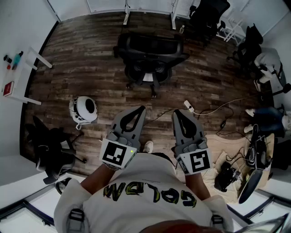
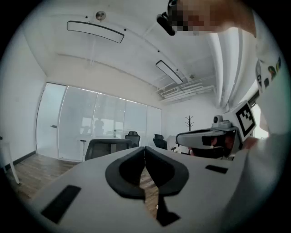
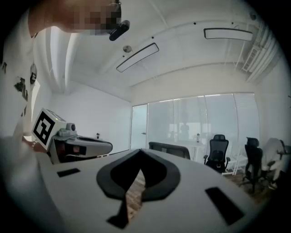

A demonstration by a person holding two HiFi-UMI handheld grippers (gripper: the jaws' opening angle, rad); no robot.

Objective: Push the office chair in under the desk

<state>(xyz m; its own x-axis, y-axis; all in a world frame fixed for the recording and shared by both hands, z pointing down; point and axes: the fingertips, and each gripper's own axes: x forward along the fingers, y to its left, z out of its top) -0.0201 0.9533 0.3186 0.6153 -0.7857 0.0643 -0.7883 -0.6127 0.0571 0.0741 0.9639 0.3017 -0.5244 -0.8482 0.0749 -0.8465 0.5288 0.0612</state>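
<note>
A black office chair point(image 1: 151, 57) stands on the wood floor, out from the white desk whose legs point(image 1: 125, 13) show at the top of the head view. Its backrest faces me and rises just past the jaws as the chair back point(image 2: 105, 148) in the left gripper view and the chair back point(image 3: 169, 149) in the right gripper view. My left gripper point(image 1: 142, 109) and right gripper point(image 1: 176, 112) are held level side by side near my body, well short of the chair. Both are shut with nothing between the jaws.
A white round device point(image 1: 83, 109) sits on the floor to the left, with another black chair point(image 1: 49, 150) nearer me. Cables and a power strip point(image 1: 188, 106) lie on the floor to the right. More black chairs point(image 1: 208, 16) stand at the back right, with bags and gear point(image 1: 254, 154) at the right.
</note>
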